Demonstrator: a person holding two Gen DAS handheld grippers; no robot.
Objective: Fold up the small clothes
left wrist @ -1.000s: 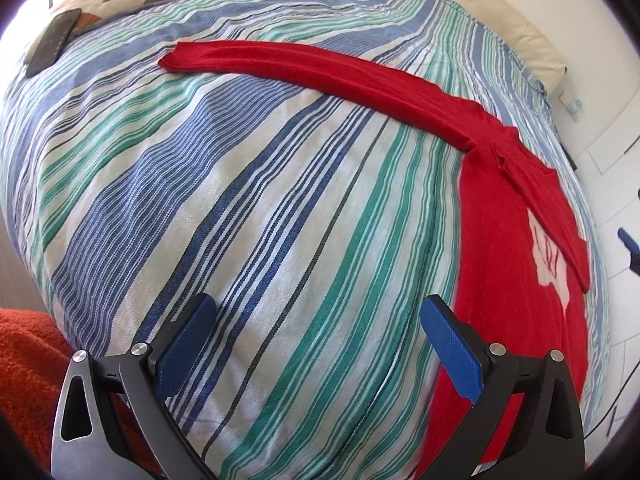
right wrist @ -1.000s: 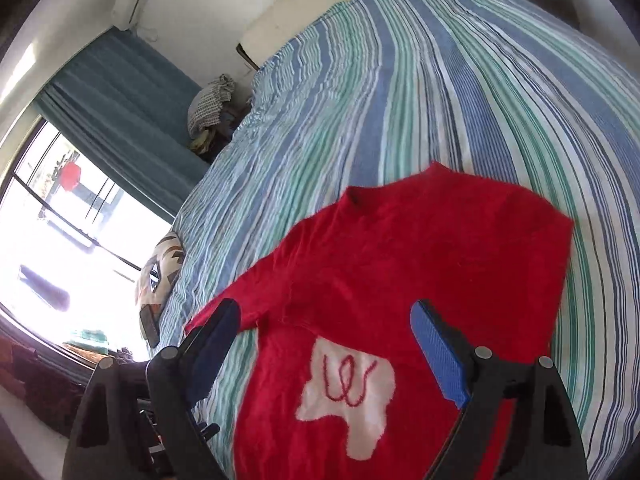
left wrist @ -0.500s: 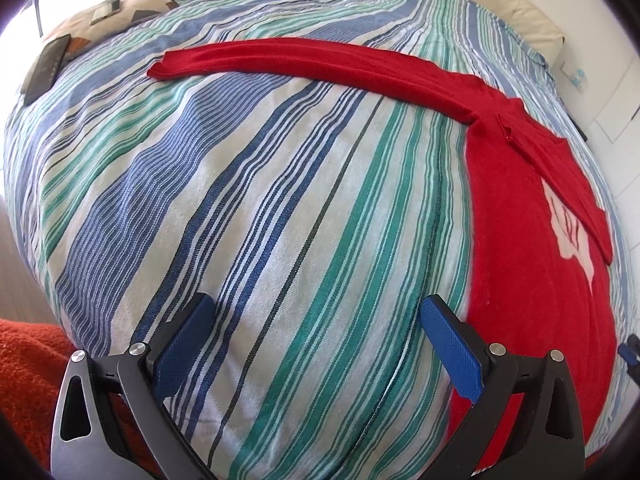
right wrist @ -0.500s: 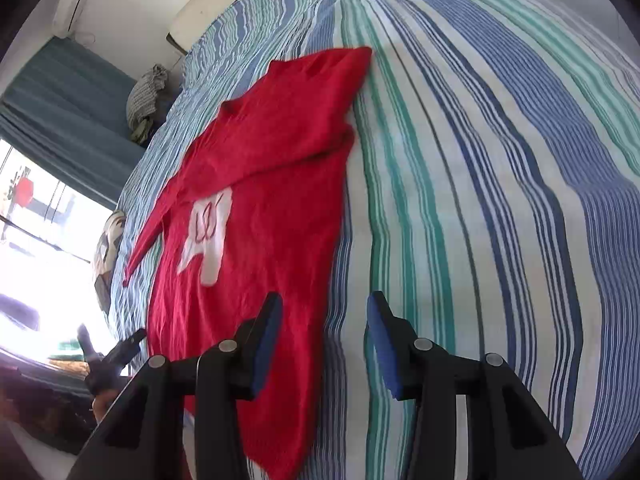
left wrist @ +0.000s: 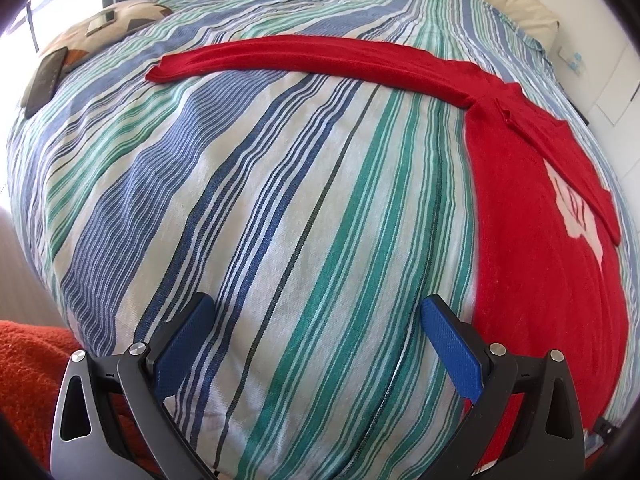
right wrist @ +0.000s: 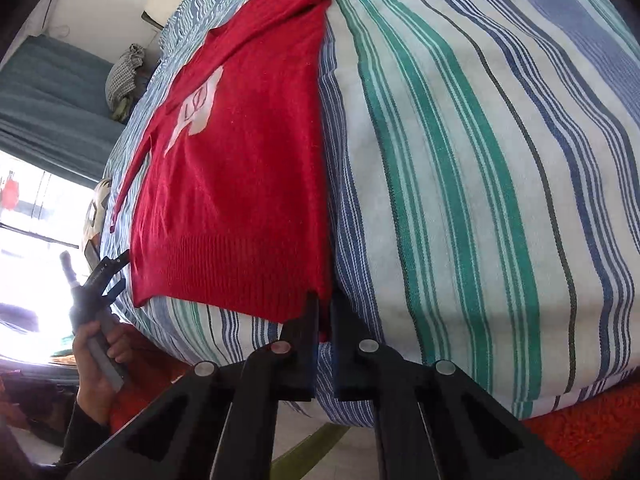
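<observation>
**Right gripper pinches the sweater's hem corner; left gripper waits wide**

Right gripper [right wrist: 323,312] has its jaws drawn together on the bottom corner of the red sweater [right wrist: 240,184], at about 6 o'clock in the right wrist view, with a sliver of red cloth showing between the dark fingers. Some striped bedspread [right wrist: 460,160] may be caught in the pinch too; the view does not settle that.

From the corner, the sweater runs flat up the bed toward 11 o'clock, its white patch [right wrist: 198,106] facing up. In the left wrist view its body lies at 3 o'clock and one long sleeve [left wrist: 312,54] stretches across the bedspread toward 10 o'clock.

Left gripper [left wrist: 316,320] hangs above bare bedspread at 6 o'clock of its own view, blue pads [left wrist: 450,342] well apart, holding nothing, with the sweater's near edge just beside its right finger. A phone [left wrist: 44,76] and a patterned cushion [left wrist: 116,26] sit far off at 10 o'clock.

The step in hand looks like securing the hem for a fold. Next, the left gripper likely needs the other hem corner, so that both corners can lift evenly and carry toward the collar without dragging the bedspread along.
</observation>
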